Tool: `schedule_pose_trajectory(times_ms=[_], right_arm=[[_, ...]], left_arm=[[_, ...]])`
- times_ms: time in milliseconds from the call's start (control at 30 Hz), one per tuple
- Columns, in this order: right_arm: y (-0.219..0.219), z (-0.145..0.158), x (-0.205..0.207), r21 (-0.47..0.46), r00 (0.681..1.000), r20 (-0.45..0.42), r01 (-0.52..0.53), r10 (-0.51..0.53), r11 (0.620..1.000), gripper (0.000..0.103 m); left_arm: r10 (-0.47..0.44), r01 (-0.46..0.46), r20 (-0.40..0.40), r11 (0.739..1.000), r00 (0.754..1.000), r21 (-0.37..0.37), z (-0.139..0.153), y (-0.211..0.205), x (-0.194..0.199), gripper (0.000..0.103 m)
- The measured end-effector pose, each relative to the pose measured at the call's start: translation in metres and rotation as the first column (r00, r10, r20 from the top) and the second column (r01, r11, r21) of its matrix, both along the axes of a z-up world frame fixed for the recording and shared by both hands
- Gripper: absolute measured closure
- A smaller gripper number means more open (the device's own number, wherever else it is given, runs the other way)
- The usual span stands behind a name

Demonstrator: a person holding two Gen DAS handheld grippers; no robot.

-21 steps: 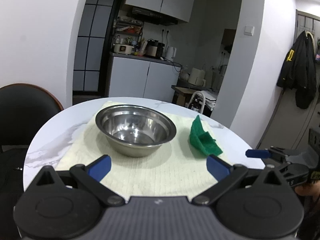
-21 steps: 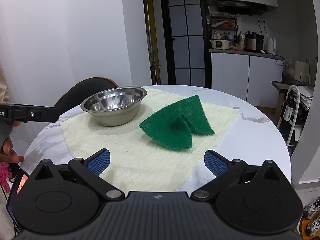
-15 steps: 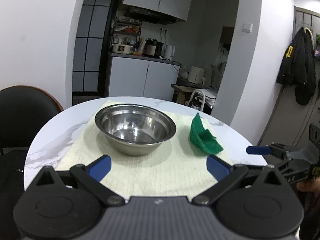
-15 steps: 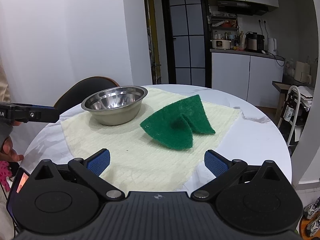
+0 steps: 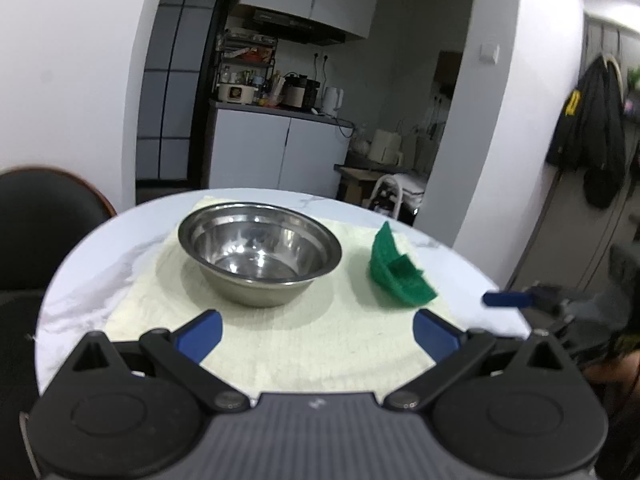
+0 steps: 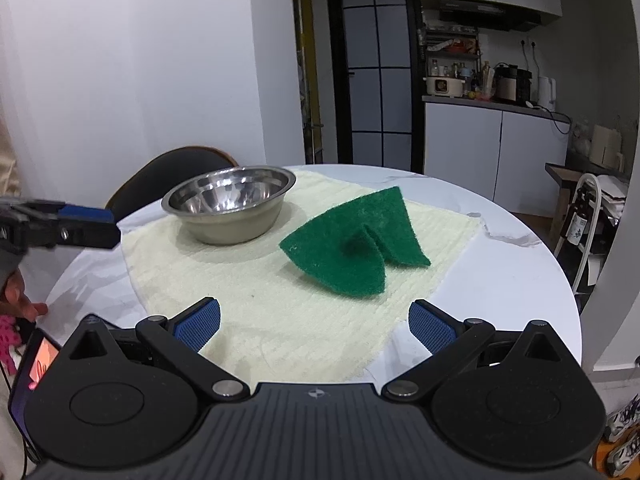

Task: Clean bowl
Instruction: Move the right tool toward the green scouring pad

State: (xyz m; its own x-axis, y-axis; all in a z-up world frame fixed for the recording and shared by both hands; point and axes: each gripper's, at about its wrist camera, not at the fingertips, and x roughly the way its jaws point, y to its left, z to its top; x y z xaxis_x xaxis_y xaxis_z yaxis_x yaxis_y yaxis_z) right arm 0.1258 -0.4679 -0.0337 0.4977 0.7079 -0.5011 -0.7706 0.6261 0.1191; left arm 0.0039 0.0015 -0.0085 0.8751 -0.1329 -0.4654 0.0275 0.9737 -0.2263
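Observation:
A steel bowl (image 5: 259,253) (image 6: 229,208) stands upright on a cream cloth (image 5: 312,340) (image 6: 264,300) spread over a round white marble table (image 5: 104,248) (image 6: 500,280). A folded green scouring pad (image 5: 396,272) (image 6: 356,252) lies on the cloth to the bowl's right. My left gripper (image 5: 318,334) hovers open at the table's near edge, facing the bowl, with nothing between its blue pads. My right gripper (image 6: 314,324) is open too, just short of the pad. Each gripper shows at the edge of the other's view.
A dark chair (image 5: 40,232) (image 6: 176,176) stands by the table's left side. Behind are a kitchen counter with appliances (image 5: 280,100), white cabinets (image 6: 496,148) and a dark glass door (image 6: 376,64). A jacket (image 5: 596,140) hangs on the right wall.
Both views have lowered a little and edged toward the table; the bowl and the pad sit slightly nearer. Both grippers stay open.

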Motion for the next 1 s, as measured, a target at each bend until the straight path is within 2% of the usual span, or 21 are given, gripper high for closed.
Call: schedule_pose_trajectory(times_ms=[167,400,533,733,900,1000], right_arm=[[-0.001,-0.001,0.002,-0.021,1.000,0.016,-0.004,0.005,1.000,0.000],[0.006,-0.004,0.005,-0.062,1.000,0.027,0.007,-0.005,0.998,0.000],[0.006,-0.004,0.011,-0.050,1.000,0.007,0.011,-0.011,0.999,0.000],[0.009,-0.002,0.013,-0.087,0.999,0.031,-0.021,0.024,0.996,0.000],[-0.001,0.001,0.018,-0.041,1.000,0.002,0.001,-0.001,0.999,0.000],[-0.003,0.003,0.023,-0.040,1.000,-0.014,0.023,-0.023,0.999,0.000]], left_arm=[[0.017,-0.016,-0.023,0.999,1.000,0.050,-0.003,-0.001,0.005,0.000],[-0.012,0.015,-0.050,0.998,0.999,0.055,-0.003,0.001,0.013,0.000],[-0.017,0.018,-0.065,1.000,0.998,0.022,-0.004,0.005,0.019,0.000],[-0.024,0.032,-0.091,0.996,0.996,0.088,-0.004,-0.001,0.024,0.000],[-0.028,0.034,-0.098,0.998,0.995,0.053,-0.002,0.005,0.021,0.000],[-0.033,0.040,-0.113,0.998,0.993,0.058,0.000,0.007,0.019,0.000]])
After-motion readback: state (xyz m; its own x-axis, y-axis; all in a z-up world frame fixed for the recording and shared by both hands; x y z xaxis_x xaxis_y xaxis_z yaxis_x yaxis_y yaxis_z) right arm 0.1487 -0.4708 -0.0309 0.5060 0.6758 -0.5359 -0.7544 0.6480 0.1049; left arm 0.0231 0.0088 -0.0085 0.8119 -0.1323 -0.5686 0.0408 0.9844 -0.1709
